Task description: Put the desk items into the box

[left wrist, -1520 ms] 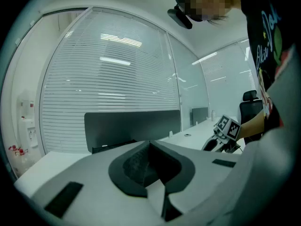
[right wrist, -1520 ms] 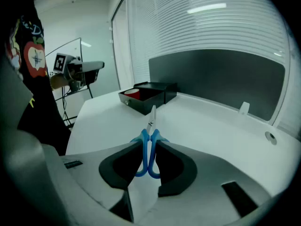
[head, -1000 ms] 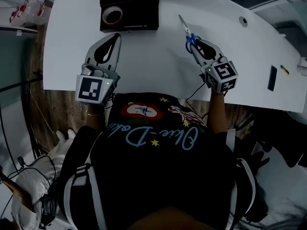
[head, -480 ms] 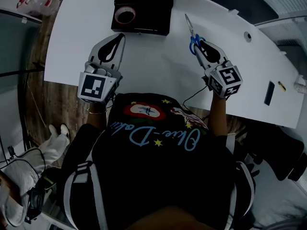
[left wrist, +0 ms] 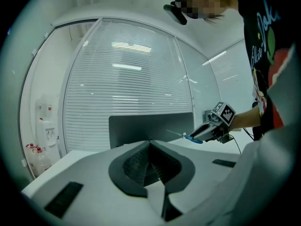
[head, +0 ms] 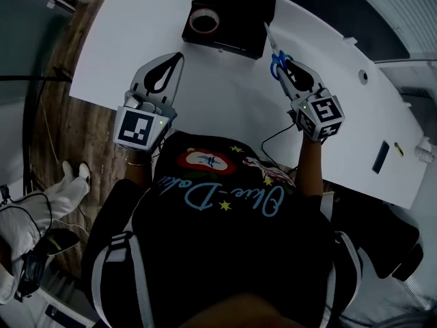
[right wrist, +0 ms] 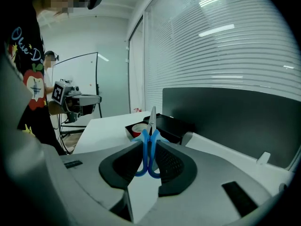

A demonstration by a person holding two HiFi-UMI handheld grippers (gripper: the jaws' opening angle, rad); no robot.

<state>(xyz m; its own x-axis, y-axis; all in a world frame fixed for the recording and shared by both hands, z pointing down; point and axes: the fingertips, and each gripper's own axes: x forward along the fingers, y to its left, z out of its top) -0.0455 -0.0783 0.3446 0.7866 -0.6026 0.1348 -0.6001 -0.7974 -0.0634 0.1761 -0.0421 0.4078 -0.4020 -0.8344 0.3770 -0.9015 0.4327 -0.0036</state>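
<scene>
Left gripper (left wrist: 150,147): jaws pressed together, nothing between them; we judge it idle, free for the next pick. Ahead of both jaws sits one black rectangular box (head: 239,9) holding one red-and-white tape roll (head: 204,22). Right gripper (right wrist: 149,149) pinches one pair of blue-handled steel scissors (right wrist: 151,121) by the loops, blades pointing ahead, likely so the tip enters the box first. Two grippers, one white desk (head: 225,94).

The black shirt (head: 225,251) bears blue script; left tongs (head: 177,56) and right tongs (head: 285,63) are grey.
</scene>
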